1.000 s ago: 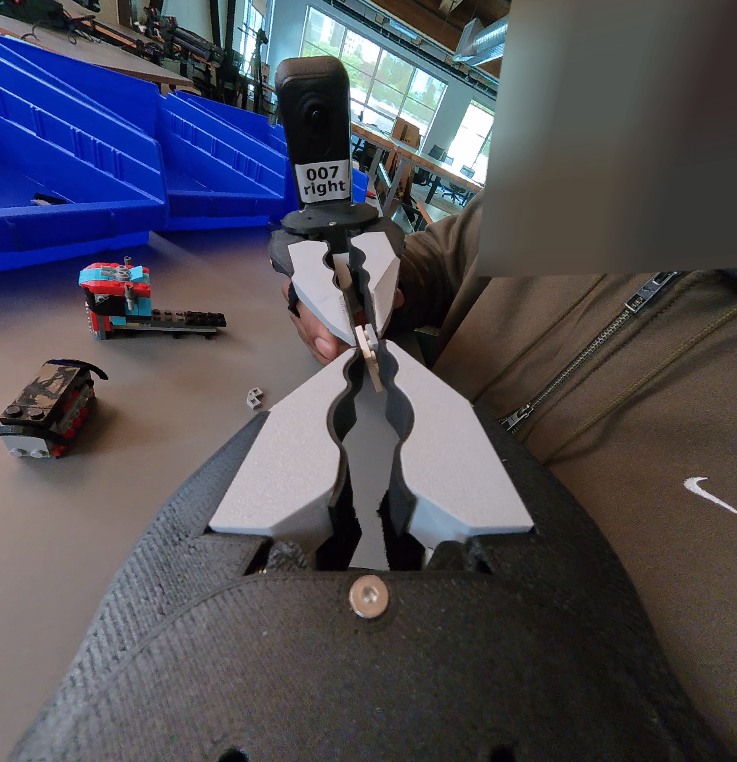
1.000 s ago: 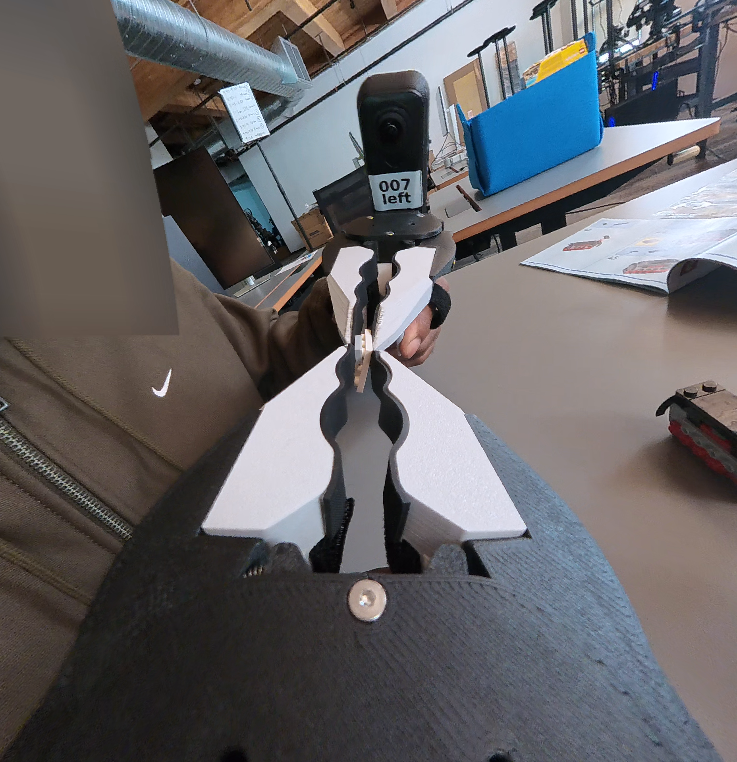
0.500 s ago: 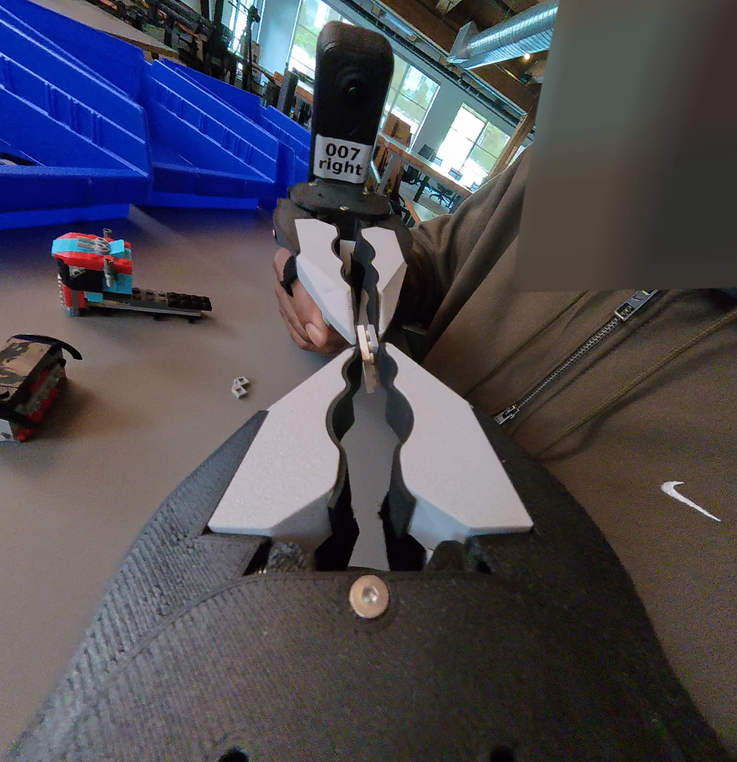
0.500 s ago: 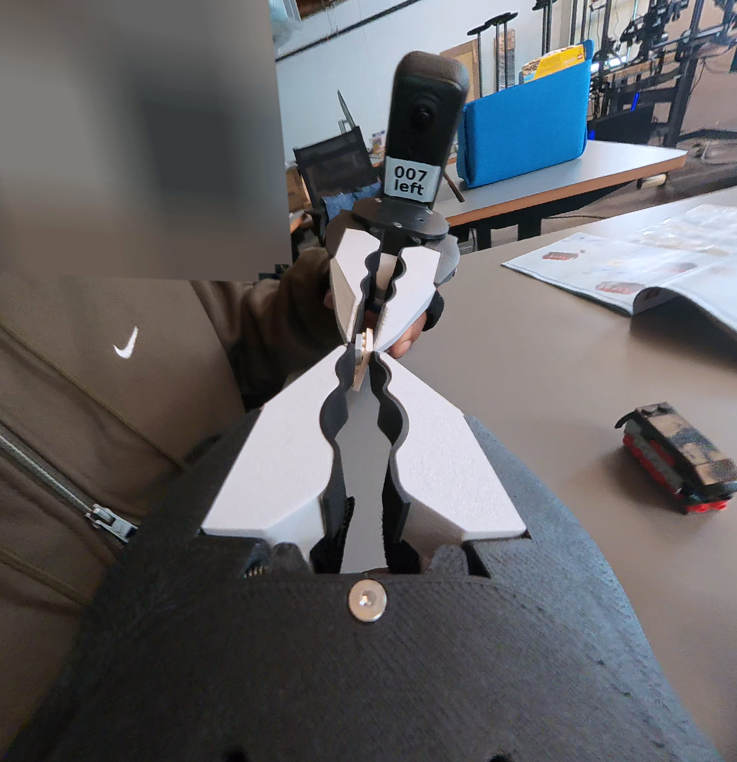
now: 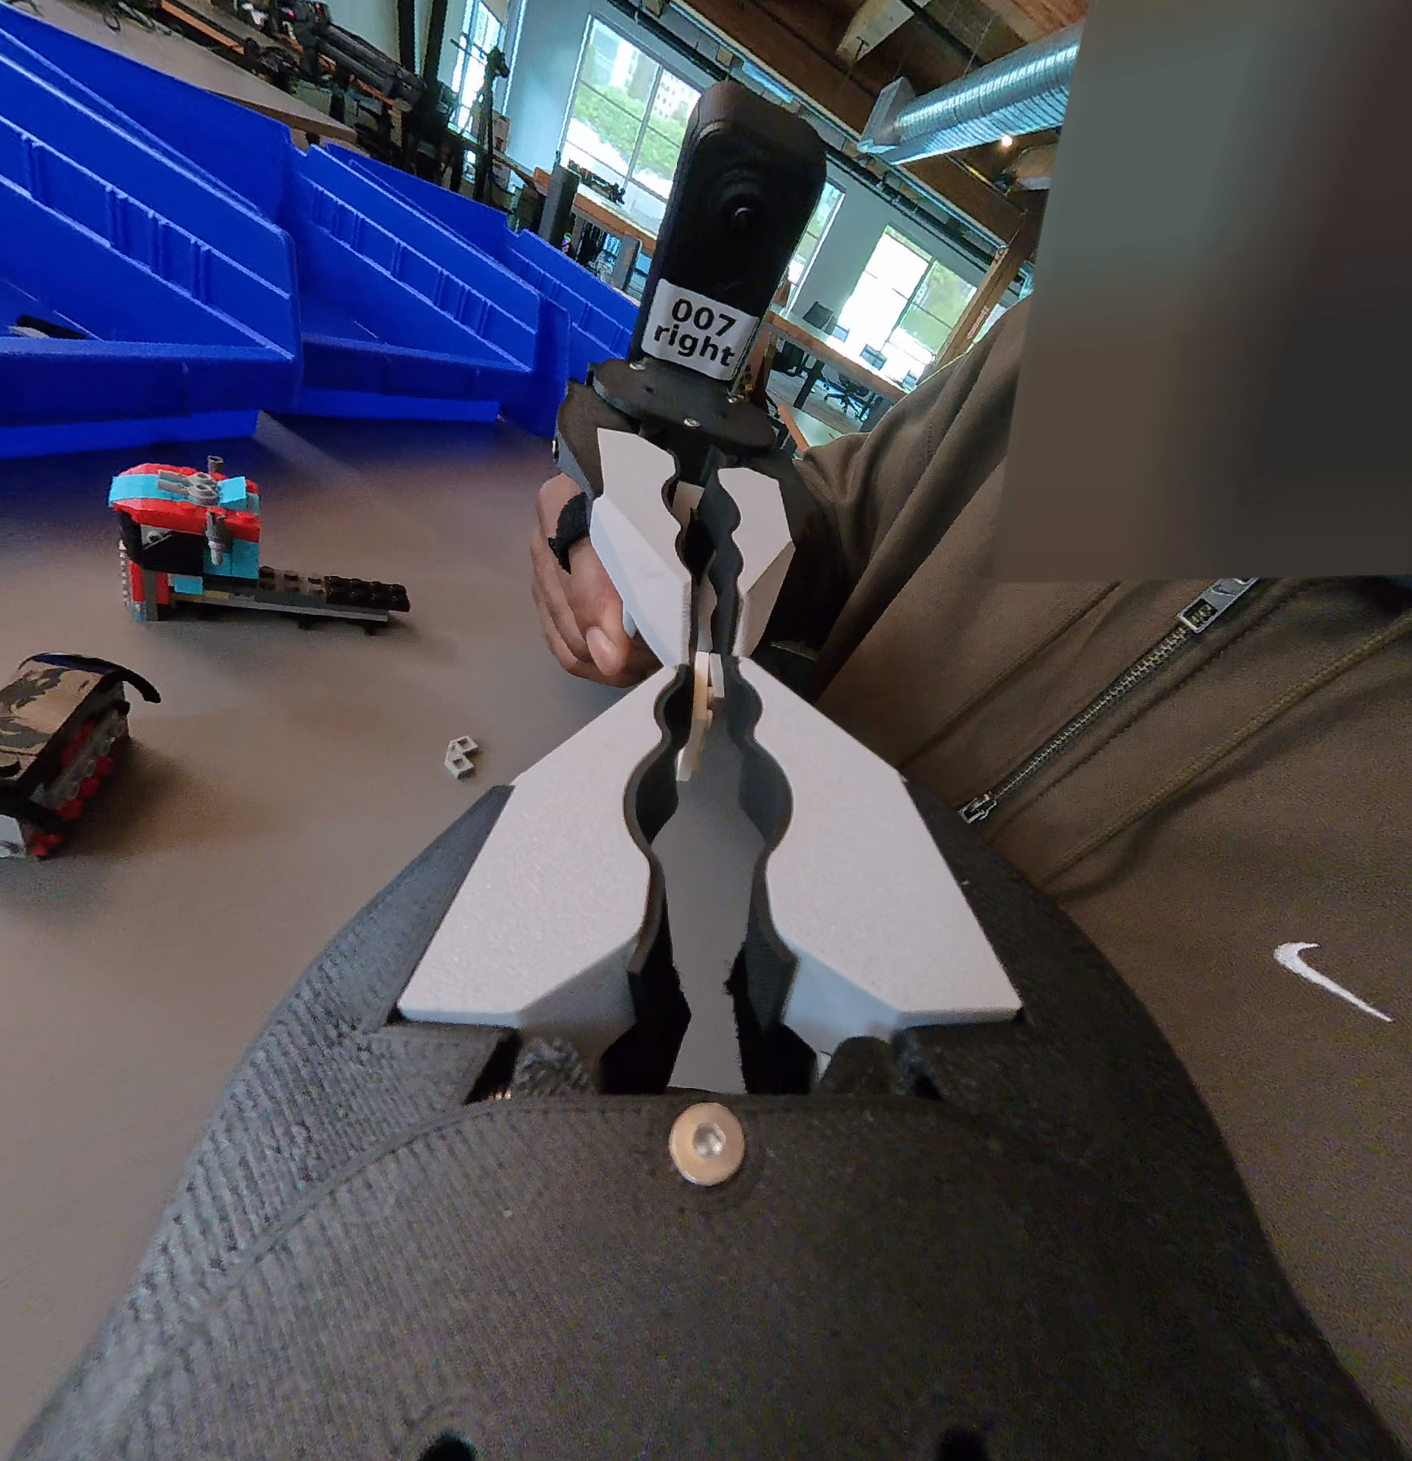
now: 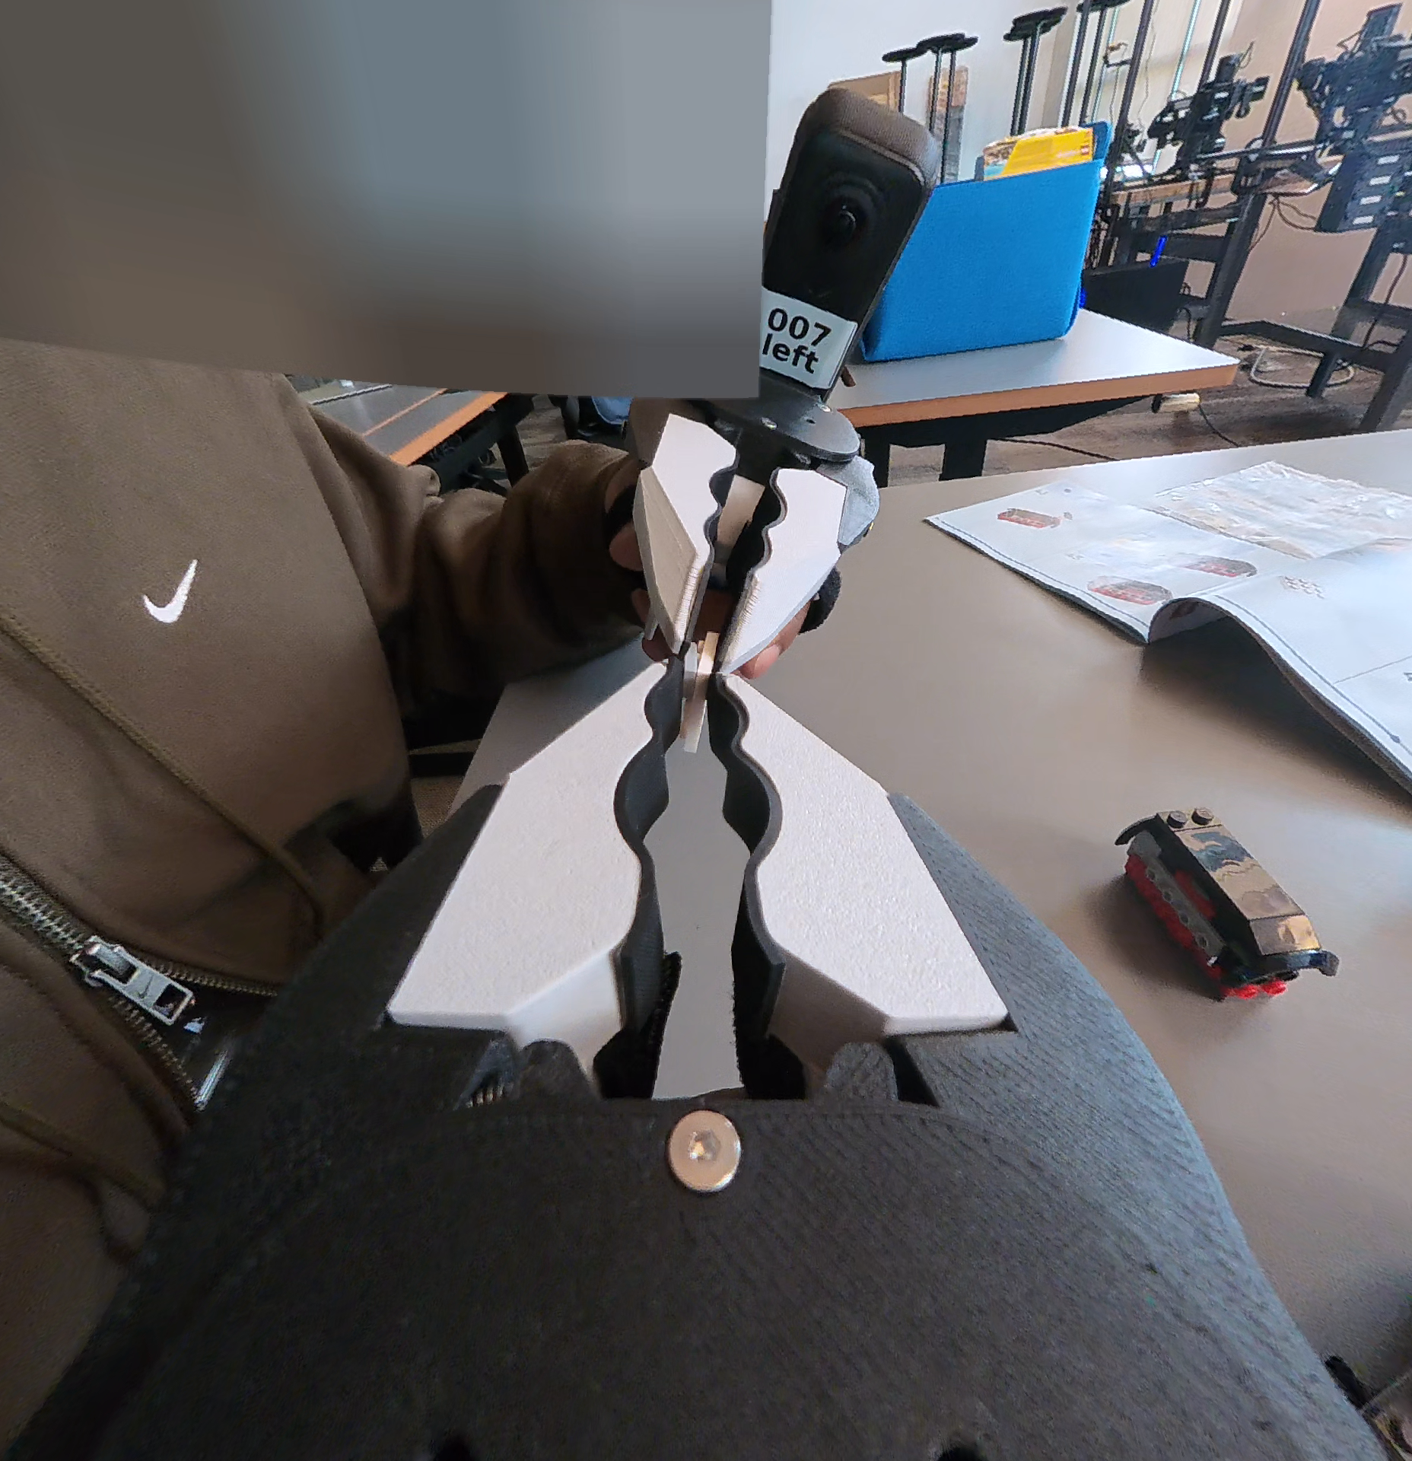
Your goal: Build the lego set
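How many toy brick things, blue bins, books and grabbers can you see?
Grippers: 2 — left gripper, right gripper
Brick models: 2 — red and teal model, black and red model
Loose grey brick: 1
Held pale plates: 2
Blue bins: 3
Open booklet: 1
Total: 11

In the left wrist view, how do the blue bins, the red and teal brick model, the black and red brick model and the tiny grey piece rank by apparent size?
1. Blue bins, though farthest away.
2-3. Red and teal brick model and black and red brick model: look alike; the second is cut off by the edge.
4. Tiny grey piece.
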`<state>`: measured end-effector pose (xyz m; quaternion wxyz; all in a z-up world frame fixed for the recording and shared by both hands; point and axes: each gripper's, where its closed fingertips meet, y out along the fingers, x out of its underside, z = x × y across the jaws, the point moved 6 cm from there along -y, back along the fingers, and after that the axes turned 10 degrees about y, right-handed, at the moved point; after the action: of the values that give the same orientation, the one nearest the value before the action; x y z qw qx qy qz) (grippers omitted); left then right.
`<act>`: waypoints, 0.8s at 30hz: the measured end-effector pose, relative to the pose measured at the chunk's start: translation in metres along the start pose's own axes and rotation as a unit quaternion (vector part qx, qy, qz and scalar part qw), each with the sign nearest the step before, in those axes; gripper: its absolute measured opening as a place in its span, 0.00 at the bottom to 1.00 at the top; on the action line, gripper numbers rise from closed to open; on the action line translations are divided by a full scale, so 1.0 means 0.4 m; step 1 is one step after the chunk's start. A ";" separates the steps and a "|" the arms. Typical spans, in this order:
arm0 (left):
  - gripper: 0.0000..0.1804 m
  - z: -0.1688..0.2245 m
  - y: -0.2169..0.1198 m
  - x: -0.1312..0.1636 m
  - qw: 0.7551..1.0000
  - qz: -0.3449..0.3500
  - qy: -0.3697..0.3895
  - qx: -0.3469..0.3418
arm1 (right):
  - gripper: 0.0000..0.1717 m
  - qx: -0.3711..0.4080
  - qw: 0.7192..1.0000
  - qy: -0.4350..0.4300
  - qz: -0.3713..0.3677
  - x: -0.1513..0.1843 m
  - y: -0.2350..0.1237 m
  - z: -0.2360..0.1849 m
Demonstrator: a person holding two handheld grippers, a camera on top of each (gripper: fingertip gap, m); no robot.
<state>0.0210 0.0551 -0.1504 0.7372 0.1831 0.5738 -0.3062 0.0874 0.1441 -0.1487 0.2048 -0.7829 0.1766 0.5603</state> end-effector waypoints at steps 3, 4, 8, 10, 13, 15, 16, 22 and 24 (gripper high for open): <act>0.07 -0.002 -0.006 -0.003 1.000 0.005 0.001 -0.003 | 0.05 0.000 1.000 0.000 0.009 -0.006 -0.005 0.001; 0.09 -0.002 -0.008 -0.004 1.000 0.005 0.003 -0.005 | 0.05 0.000 1.000 0.000 0.013 -0.009 -0.007 0.001; 0.12 0.001 -0.008 -0.001 1.000 -0.002 0.016 -0.008 | 0.05 0.004 1.000 -0.003 0.020 -0.013 -0.010 0.002; 0.10 0.001 -0.004 -0.001 1.000 -0.004 0.022 -0.012 | 0.05 0.003 1.000 -0.006 0.019 -0.013 -0.008 0.000; 0.06 0.004 -0.005 -0.004 0.999 -0.002 0.034 -0.012 | 0.05 0.005 1.000 -0.011 0.020 -0.013 -0.008 -0.003; 0.05 0.007 -0.004 -0.005 0.999 -0.001 0.040 -0.010 | 0.05 0.001 1.000 -0.011 0.022 -0.014 -0.008 -0.005; 0.05 0.007 -0.004 -0.006 0.999 -0.001 0.043 -0.009 | 0.05 0.000 1.000 -0.011 0.022 -0.014 -0.008 -0.006; 0.05 0.008 -0.004 -0.004 0.999 -0.005 0.048 -0.005 | 0.05 0.002 1.000 -0.016 0.020 -0.012 -0.005 -0.007; 0.05 0.005 -0.003 -0.004 0.999 -0.003 0.043 -0.007 | 0.05 0.002 1.000 -0.011 0.022 -0.012 -0.007 -0.003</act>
<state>0.0213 0.0532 -0.1480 0.7122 0.1892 0.6075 -0.2965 0.0884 0.1460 -0.1433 0.1959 -0.7723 0.1927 0.5727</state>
